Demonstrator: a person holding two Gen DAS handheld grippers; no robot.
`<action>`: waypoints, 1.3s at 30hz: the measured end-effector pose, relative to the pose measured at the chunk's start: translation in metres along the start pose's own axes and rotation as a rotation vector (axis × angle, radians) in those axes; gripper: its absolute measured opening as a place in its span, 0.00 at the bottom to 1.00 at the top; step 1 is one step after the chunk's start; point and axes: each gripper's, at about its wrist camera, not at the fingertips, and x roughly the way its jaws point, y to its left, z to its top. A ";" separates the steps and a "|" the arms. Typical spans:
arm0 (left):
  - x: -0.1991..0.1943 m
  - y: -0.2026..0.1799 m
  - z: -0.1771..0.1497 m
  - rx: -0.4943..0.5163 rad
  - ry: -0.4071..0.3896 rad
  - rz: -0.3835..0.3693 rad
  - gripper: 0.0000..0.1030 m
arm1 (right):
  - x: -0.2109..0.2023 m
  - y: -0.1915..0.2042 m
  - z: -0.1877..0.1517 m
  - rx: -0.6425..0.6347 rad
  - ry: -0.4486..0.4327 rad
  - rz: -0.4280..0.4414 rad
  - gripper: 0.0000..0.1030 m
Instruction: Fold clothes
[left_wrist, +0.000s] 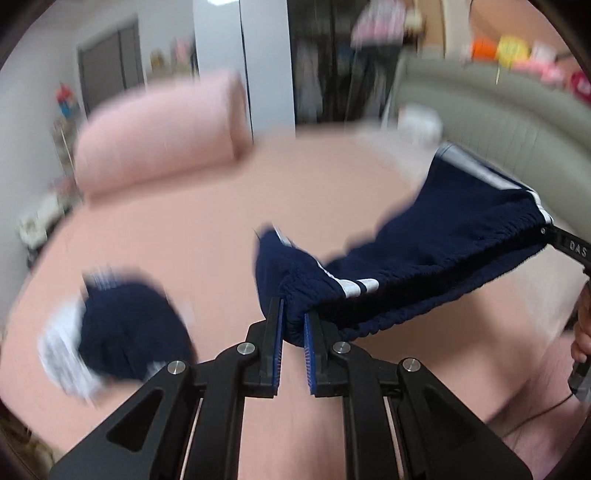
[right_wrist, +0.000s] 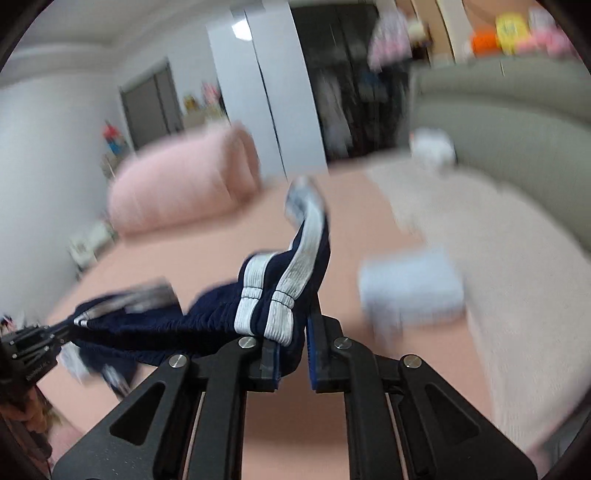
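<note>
L tongs (left_wrist: 293, 325): I'm clenching them on the elastic waistband of the navy shorts (left_wrist: 424, 243), fabric bunched betw. the blue pads. R tongs (right_wrist: 291, 350): also clenched on the same waistband, at the side w/ two white stripes.

Shorts are hanging in the air betw. my two tongs, over the pink bed (left_wrist: 166, 229), waistband stretching across from one grip to the other. In the left wrist view my R tongs (left_wrist: 554, 229) are showing at the far right edge w/ the waistband end in them; in the right wrist view my L tongs (right_wrist: 55, 332) are sitting at the far left edge, holding the other end. One striped leg is sticking up past the R tongs (blurred, can't tell how it's lying).

On the bed: second navy-and-white garment (left_wrist: 125, 332) lying crumpled at lower left in the left wrist view; pale blue folded item (right_wrist: 413, 291) lying near a cream blanket (right_wrist: 498, 277); pink rolled cushion (right_wrist: 184, 181) at the far side. Grey padded headboard (right_wrist: 517, 122) curving behind. Both views are blurring.
</note>
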 end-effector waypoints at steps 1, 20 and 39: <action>0.020 -0.006 -0.019 0.010 0.067 -0.003 0.11 | 0.021 -0.007 -0.028 0.009 0.078 -0.025 0.07; 0.059 -0.011 -0.071 0.022 0.125 -0.081 0.47 | 0.078 0.007 -0.150 -0.218 0.377 -0.188 0.31; 0.112 -0.064 -0.056 0.183 0.123 -0.044 0.27 | 0.131 0.065 -0.136 -0.492 0.408 -0.017 0.39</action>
